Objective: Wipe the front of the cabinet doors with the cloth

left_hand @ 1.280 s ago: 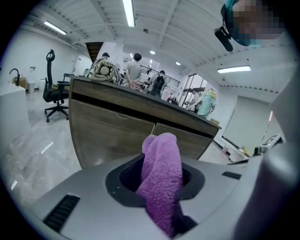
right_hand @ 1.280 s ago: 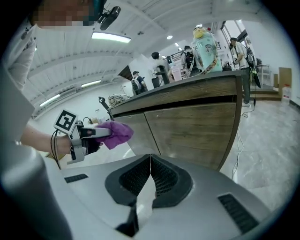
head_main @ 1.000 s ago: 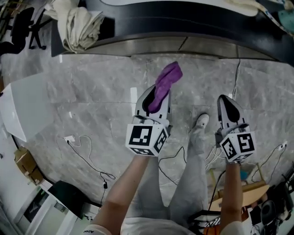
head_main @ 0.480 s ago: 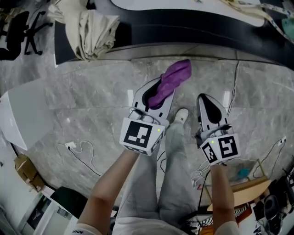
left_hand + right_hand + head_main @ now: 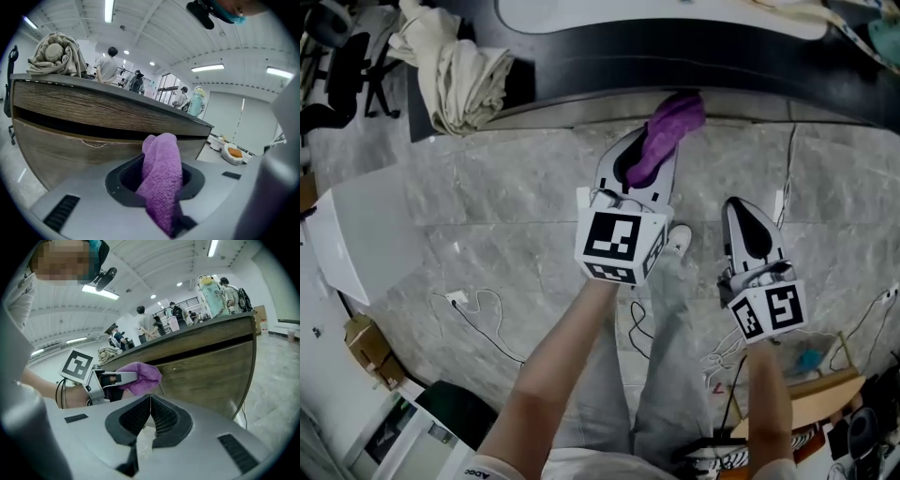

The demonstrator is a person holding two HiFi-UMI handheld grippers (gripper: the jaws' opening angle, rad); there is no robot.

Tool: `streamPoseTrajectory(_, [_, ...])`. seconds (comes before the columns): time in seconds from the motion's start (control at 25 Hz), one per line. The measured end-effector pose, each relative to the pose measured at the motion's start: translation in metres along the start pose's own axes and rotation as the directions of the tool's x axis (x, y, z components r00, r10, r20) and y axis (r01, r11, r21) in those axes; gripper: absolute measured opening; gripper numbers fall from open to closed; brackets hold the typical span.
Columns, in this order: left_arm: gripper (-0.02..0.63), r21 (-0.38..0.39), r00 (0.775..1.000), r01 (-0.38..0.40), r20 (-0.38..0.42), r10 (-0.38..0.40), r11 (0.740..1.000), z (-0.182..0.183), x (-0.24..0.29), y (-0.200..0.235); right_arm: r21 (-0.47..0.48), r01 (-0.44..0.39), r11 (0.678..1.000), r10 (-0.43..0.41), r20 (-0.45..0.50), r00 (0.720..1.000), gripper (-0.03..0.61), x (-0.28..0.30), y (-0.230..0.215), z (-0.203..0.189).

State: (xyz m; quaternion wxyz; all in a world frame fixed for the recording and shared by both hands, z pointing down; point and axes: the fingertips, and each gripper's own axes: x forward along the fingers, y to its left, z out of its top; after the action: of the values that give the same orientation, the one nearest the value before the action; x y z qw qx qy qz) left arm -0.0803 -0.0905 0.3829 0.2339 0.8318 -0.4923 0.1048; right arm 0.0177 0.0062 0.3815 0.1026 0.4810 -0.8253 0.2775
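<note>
I am holding a fuzzy purple cloth (image 5: 673,131), bunched into a thick fold, between the jaws of my left gripper (image 5: 642,159). Its free end is pointing at the brown wood-grain cabinet door (image 5: 89,140), just beside it; I cannot tell whether they are touching.

Grey trousers (image 5: 661,361), white shoe (image 5: 678,241).

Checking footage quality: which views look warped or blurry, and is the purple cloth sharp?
Left gripper view: heavy fisheye, dark round border, the cabinet front bows, yet the purple cloth in the left gripper is sharp. Right gripper view: same curvature, the shut right gripper crisp. Head view: milder bending, no obvious blur.
</note>
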Motion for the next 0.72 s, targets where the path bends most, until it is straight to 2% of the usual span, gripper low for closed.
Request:
streamPoseTrajectory(0.28, [0.1, 0.003, 1.0, 0.012, -0.001, -0.012, 1.0, 0.004, 0.015, 0.035, 0.055, 0.058, 0.997, -0.059, 0.017, 0.998, 0.026, 0.015, -0.008, -0.019])
streamPoseTrajectory(0.4, [0.1, -0.003, 1.0, 0.013, 0.01, -0.013, 1.0, 0.007, 0.004, 0.063, 0.071, 0.08, 0.994, -0.08, 0.006, 0.997, 0.026, 0.026, 0.007, -0.03])
streamPoseTrajectory(0.6, [0.1, 0.015, 0.999, -0.042, 0.023, 0.042, 0.999, 0.008, -0.024, 0.112, 0.007, 0.018, 1.0, -0.018, -0.034, 0.999, 0.026, 0.054, 0.044, -0.033])
streamPoseTrajectory(0.72, [0.1, -0.002, 0.996, -0.086, 0.034, 0.086, 0.996, 0.011, -0.044, 0.143, -0.022, -0.015, 1.0, 0.014, -0.056, 0.998, 0.026, 0.072, 0.066, -0.033])
